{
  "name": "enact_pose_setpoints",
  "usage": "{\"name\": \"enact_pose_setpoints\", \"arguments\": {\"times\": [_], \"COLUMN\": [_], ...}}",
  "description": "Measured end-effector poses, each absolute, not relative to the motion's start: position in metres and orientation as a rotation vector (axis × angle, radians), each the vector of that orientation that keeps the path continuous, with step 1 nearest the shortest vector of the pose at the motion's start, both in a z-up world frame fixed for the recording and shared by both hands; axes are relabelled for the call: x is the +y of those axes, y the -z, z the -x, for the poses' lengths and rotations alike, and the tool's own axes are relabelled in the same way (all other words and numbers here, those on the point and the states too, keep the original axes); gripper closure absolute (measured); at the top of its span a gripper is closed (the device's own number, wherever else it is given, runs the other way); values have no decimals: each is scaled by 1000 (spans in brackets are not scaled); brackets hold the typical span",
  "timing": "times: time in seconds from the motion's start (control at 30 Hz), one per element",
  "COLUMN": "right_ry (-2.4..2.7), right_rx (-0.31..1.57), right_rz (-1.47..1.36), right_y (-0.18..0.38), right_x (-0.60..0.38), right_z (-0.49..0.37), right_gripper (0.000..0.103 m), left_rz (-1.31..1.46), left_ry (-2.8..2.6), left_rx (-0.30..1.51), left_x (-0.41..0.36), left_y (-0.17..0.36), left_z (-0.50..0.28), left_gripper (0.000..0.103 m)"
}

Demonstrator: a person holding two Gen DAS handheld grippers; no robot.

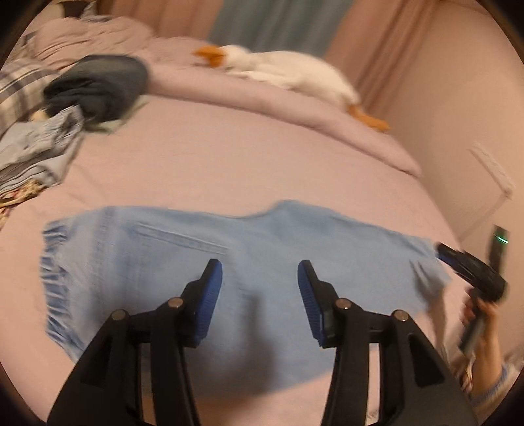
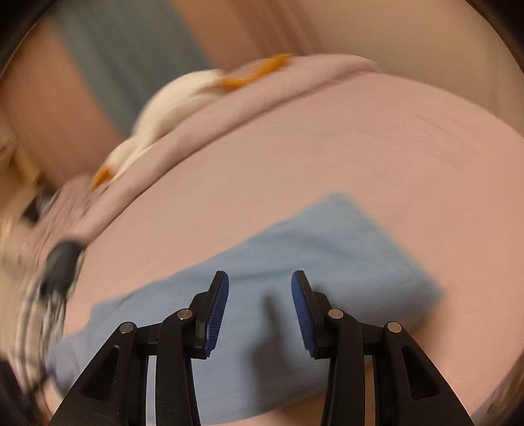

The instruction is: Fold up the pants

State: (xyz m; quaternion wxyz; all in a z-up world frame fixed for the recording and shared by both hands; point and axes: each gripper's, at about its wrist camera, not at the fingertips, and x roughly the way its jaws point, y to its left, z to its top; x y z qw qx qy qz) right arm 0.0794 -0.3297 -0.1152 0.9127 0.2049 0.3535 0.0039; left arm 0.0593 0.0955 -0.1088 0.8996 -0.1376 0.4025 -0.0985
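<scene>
Left wrist view.
- My left tongs [image 1: 259, 267]: jaws apart, nothing between the blue pads; they hover over the pants, pads clear of the cloth.
- Pants [image 1: 229, 262]: light blue denim, lying flat across the pink bed [image 1: 229, 164]. Gathered waistband at the picture's left end, a pocket seam just right of it, hem end toward the right.
- My right tongs [image 1: 471, 267]: at the pants' right end, held in my hand [image 1: 481, 314] with a striped sleeve below. Seen side-on and blurred; from here I cannot tell how the jaws stand.
- Goose toy [image 1: 288, 73]: white with orange bill and feet, on a raised fold of bedding well beyond the pants.
- Clothes pile [image 1: 65, 108]: dark, plaid and pale blue pieces, beyond the pants' waistband end, apart from them.
- Curtains [image 1: 278, 23]: pink and grey-blue, behind the bed.

Right wrist view (heavily blurred).
- My right tongs [image 2: 259, 278]: jaws apart, empty; pads above the pants, not pressing on them.
- Pants [image 2: 327, 245]: running slantwise under the tongs on the bed [image 2: 360, 147], one squared end up and right of the fingertips.
- Goose toy [image 2: 177, 98]: far beyond the pants, on the bedding fold.
- Clothes pile [image 2: 59, 262]: left of the pants, detail lost in blur.
</scene>
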Motion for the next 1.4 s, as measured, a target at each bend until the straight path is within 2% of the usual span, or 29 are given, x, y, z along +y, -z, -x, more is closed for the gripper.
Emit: {"name": "enact_pose_setpoints", "arguments": {"times": [0.1, 0.17, 0.23, 0.5, 0.57, 0.63, 0.83, 0.9, 0.97, 1.03, 1.17, 1.4], "right_ry": [-153, -233, -296, -454, -462, -440, -483, -486, -501, -522, -496, -431], "right_rx": [748, 763, 777, 879, 919, 870, 931, 945, 948, 915, 816, 954], "right_rz": [-290, -195, -139, 150, 178, 227, 184, 187, 181, 149, 116, 191], "right_y": [107, 106, 107, 147, 160, 162, 155, 151, 145, 136, 114, 155], "right_x": [-272, -225, -196, -83, -74, -69, -80, -83, -86, -84, -75, -52], "right_z": [-79, -80, -84, -83, -78, -66, -58, -53, -49, -48, -66, -82], "right_gripper": [63, 63, 63, 63, 63, 62, 62, 62, 62, 62, 62, 62], "left_rz": [276, 299, 340, 313, 316, 318, 322, 321, 300, 268, 191, 103], "left_ry": [84, 59, 66, 87, 92, 96, 81, 57, 50, 68, 149, 170], "left_rx": [915, 968, 1003, 962, 949, 939, 923, 908, 869, 838, 840, 870], "left_x": [116, 128, 137, 137, 139, 139, 137, 134, 125, 113, 85, 75], "left_y": [129, 147, 163, 164, 165, 166, 164, 156, 147, 140, 139, 166], "left_z": [-71, -72, -73, -64, -62, -63, -59, -52, -42, -32, -23, -18], "left_gripper": [62, 79, 85, 85, 86, 86, 85, 81, 61, 55, 55, 54]}}
